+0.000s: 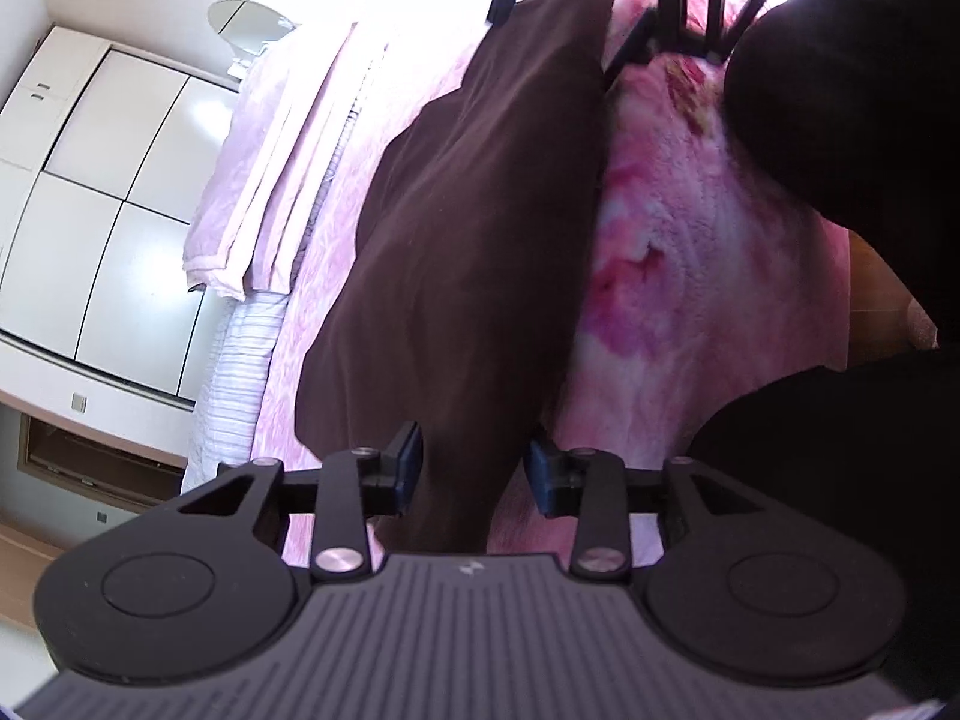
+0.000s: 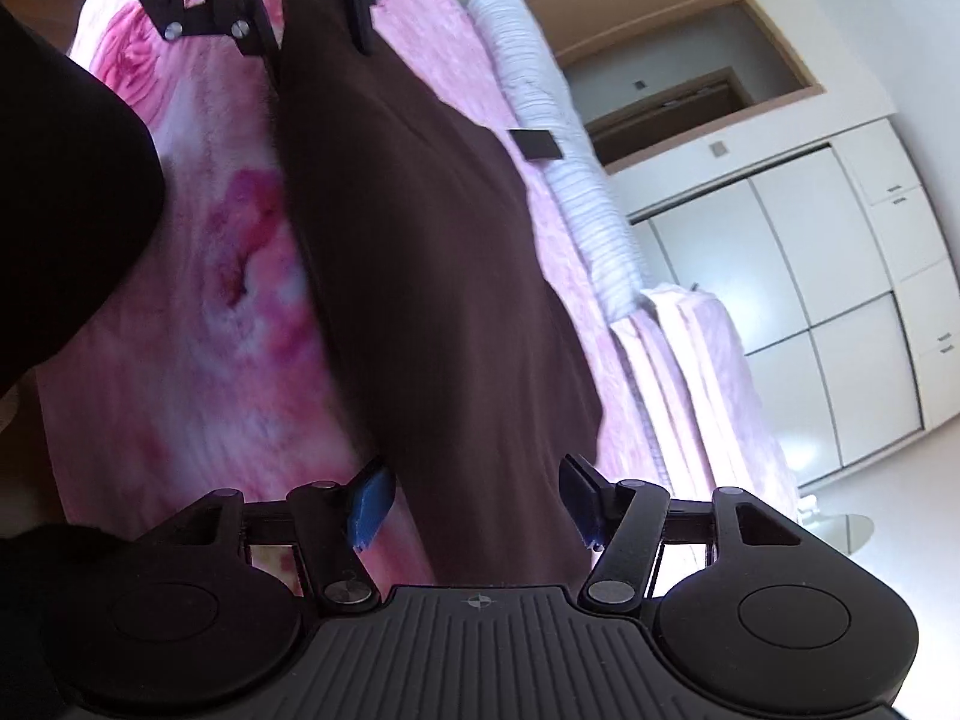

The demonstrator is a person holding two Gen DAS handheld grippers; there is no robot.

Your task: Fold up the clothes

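Note:
A long dark brown garment [image 1: 474, 228] lies stretched flat on a pink flowered bedspread [image 1: 690, 252]. In the left wrist view one end of it runs between the blue pads of my left gripper [image 1: 473, 471], whose jaws stand apart and do not pinch it. The black frame of the other gripper [image 1: 690, 12] shows at the garment's far end. In the right wrist view the brown garment [image 2: 432, 252] passes between the widely spread fingers of my right gripper [image 2: 477, 504], open and not pressing on the cloth. My left gripper [image 2: 312, 18] sits at the far end.
A folded pale pink quilt [image 1: 264, 180] and white striped bedding [image 1: 240, 372] lie along the bed's far side. White wardrobe doors [image 1: 108, 180] stand beyond. A flat dark rectangle [image 2: 536, 144] rests on the bed. The person's dark sleeve [image 1: 840, 90] fills one edge.

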